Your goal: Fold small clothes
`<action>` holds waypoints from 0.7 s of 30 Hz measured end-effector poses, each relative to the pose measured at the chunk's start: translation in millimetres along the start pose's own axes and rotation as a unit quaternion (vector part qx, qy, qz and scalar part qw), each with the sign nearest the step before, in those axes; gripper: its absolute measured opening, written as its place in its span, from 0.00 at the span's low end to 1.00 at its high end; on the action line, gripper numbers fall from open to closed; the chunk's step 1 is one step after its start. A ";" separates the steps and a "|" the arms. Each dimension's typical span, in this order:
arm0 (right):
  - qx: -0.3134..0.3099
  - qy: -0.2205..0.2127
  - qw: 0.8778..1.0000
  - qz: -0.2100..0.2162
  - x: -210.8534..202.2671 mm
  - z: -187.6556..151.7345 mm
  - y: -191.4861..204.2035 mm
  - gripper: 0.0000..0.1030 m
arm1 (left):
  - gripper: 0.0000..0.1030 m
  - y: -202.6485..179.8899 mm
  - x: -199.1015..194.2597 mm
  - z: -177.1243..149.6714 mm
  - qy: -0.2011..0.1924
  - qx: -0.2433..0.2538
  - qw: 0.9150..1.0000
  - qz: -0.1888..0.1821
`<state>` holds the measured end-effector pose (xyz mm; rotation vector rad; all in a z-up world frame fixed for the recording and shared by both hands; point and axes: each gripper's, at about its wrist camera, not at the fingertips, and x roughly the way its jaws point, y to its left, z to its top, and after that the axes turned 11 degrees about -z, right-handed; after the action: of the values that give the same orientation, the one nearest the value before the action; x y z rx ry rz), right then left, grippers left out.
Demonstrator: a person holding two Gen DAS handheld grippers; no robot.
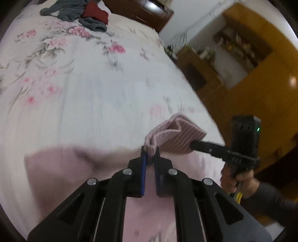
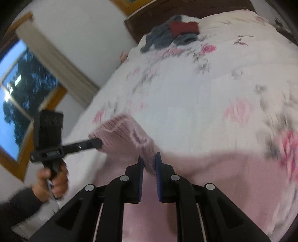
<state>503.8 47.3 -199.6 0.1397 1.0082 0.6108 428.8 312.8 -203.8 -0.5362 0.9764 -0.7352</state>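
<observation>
A bed (image 1: 89,89) under a white bedspread printed with pink flowers fills most of both views. A dark wooden headboard (image 1: 141,11) stands at its twelve o'clock end. At three o'clock, yellow-brown wooden shelving (image 1: 247,46) lines a white wall (image 1: 195,16). At nine o'clock in the right wrist view, a wood-framed window (image 2: 16,104) shows dusky blue sky, with a pale curtain (image 2: 55,57) beside it.

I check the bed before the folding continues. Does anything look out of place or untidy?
Yes. A grey and dark red heap of clothes lies crumpled near the head of the bed, unfolded. The pink knit garment is bunched between the left gripper and right gripper.
</observation>
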 end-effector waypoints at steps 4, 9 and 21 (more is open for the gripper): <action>-0.006 0.072 0.997 -0.027 3.6 -66.3 -1.9 0.23 | 0.12 21.4 -6.2 -67.0 0.040 -0.076 0.996 0.027; 0.121 0.088 0.989 -0.003 -5.3 -94.6 -33.5 0.35 | 0.24 50.8 -14.0 -87.7 0.001 -0.186 0.982 -0.021; 0.128 0.147 0.976 -0.094 43.8 -94.5 -23.0 0.10 | 0.00 49.0 61.7 -84.8 0.108 -0.172 0.965 0.167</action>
<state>452.1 36.5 -292.2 0.1819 1.3706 0.3308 391.4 290.5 -311.0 -0.5799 1.3730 -0.3249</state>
